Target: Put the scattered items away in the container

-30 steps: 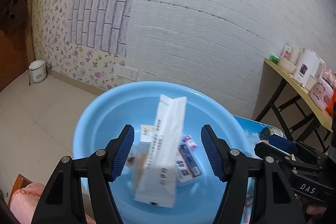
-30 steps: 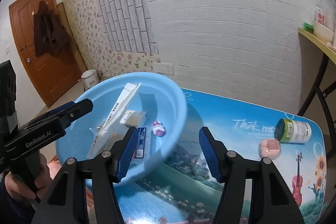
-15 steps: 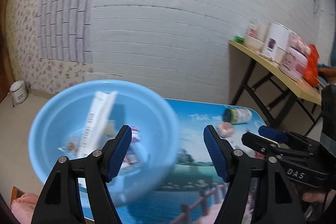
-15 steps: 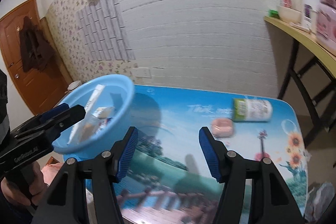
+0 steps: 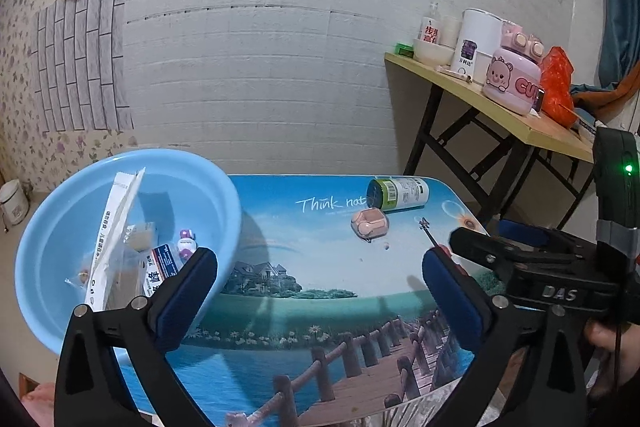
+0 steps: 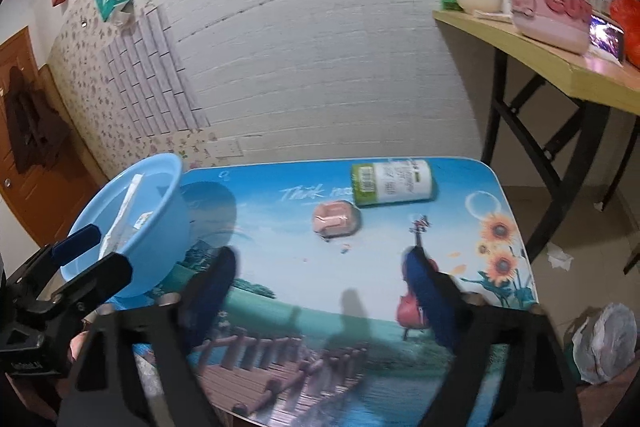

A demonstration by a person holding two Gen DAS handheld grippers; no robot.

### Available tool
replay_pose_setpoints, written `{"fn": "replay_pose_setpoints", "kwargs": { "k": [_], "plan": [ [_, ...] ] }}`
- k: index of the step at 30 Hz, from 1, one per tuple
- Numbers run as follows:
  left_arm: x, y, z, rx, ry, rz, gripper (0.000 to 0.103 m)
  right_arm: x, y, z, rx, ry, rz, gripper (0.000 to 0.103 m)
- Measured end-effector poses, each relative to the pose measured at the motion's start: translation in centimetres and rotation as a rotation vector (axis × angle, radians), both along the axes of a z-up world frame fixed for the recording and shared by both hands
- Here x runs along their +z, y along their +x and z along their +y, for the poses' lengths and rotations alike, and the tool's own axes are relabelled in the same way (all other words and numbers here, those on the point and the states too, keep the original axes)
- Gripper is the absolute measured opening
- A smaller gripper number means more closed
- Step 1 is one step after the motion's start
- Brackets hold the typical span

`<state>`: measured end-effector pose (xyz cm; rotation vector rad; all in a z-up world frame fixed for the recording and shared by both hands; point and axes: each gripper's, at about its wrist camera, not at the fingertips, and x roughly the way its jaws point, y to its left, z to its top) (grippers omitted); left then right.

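Note:
A light blue basin [image 5: 52, 227] sits at the table's left end, also in the right wrist view [image 6: 160, 227]. It holds a long white packet [image 5: 116, 227], a small box and a purple-capped item. A pink case [image 5: 370, 225] [image 6: 334, 221] and a green-labelled bottle [image 5: 400, 193] [image 6: 394, 185] on its side lie at the table's far right. My left gripper [image 5: 320, 291] is open and empty above the table's middle. My right gripper [image 6: 320, 295] is open and empty, short of the pink case.
The small table [image 5: 320, 327] has a printed landscape top. A wooden side table [image 5: 500, 111] with a pink appliance and cups stands to the right. A white brick wall is behind. A plastic bag [image 6: 604, 343] lies on the floor at right.
Both grippers have swung right, from over the basin to the table's middle. The pink case and bottle have come into fuller view. Both stay open.

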<state>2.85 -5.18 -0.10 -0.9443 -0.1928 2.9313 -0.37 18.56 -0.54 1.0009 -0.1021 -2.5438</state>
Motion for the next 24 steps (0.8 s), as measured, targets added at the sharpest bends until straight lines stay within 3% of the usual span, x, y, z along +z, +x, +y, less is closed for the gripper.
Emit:
{"fn": "replay_pose_setpoints", "kwargs": {
  "k": [6,13,18,24],
  "plan": [
    [-0.2,-0.1,0.2,0.003,-0.003,-0.011,0.103,-0.5,-0.1,1.4,-0.020,-0.004,-0.022,0.103],
    [-0.1,-0.1,0.6,-0.002,-0.012,-0.006,0.103,-0.1,0.9,2.0,-0.029,0.009,0.101,0.103],
    [-0.3,-0.4,0.6,-0.001,-0.008,-0.012,0.103,0.0,0.8,1.3,-0.022,0.094,0.109,0.103],
    [-0.5,-0.6,0.8,-0.003,-0.013,-0.009,0.103,0.1,0.5,1.8,-0.037,0.088,0.108,0.103]
  ]
}}
